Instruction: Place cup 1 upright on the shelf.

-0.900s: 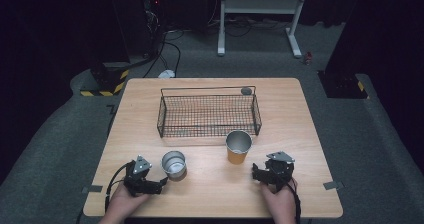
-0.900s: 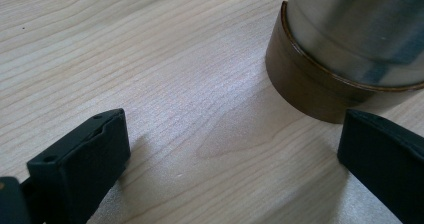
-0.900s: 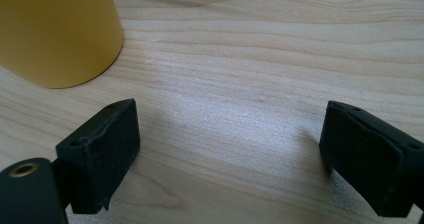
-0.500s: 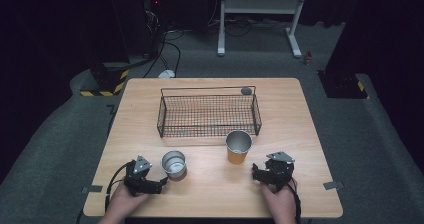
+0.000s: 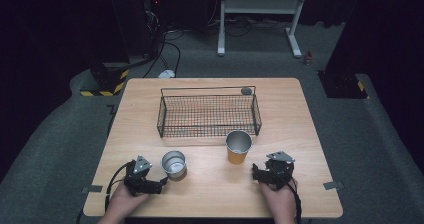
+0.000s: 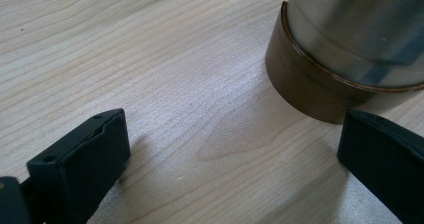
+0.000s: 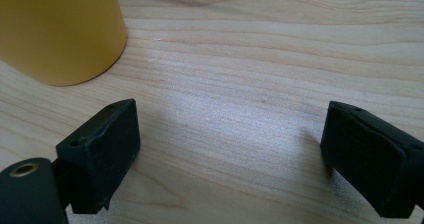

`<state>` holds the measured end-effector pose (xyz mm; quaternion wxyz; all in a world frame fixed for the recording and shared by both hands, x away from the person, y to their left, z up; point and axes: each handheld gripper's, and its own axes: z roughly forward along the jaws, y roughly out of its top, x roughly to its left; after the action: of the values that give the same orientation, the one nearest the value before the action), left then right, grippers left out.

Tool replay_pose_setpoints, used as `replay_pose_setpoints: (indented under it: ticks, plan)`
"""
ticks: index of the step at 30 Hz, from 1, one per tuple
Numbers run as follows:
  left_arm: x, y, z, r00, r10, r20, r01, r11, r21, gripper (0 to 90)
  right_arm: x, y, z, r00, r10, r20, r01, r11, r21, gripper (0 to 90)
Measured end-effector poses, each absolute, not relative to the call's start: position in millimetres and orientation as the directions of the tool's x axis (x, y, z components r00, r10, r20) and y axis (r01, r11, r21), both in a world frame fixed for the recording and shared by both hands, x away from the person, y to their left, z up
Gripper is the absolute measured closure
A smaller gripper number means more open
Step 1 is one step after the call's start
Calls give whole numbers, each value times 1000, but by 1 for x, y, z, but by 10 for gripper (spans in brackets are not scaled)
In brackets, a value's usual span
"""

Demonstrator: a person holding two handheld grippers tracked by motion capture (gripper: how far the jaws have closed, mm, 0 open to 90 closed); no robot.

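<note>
Evidently a reach is being set up: the left claw (image 5: 162, 182) and the right claw (image 5: 256, 174) are held apart, empty, so the short steel cup (image 5: 173, 164) and the yellow cup (image 5: 238, 146) must next be straddled and clamped.

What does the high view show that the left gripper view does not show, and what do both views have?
High view: the wire basket, the orange cup, the right gripper and the whole table. Left gripper view: the brown band round the base of the steel cup, and the left gripper with open jaws, bare wood between them. Both show the steel cup, the left gripper and the table.
</note>
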<state>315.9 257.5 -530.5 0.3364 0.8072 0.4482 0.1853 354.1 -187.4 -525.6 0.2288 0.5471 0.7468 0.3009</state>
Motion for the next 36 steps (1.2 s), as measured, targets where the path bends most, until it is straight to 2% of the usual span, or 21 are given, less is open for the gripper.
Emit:
replay_pose_setpoints:
  ticks: [11,25,36]
  plan:
    - [313,264,-529,537,844,6,603,-389,697,3,353,-188,-525,-313,950,-9,679,230,697,90]
    - [316,286,-529,481,877,5,630,-350,693,5,351,-189,-525,-346,938,-23,657,260,707,140]
    - [319,291,-530,452,892,2,638,-325,698,1,346,-186,-518,-365,931,-21,634,265,726,144]
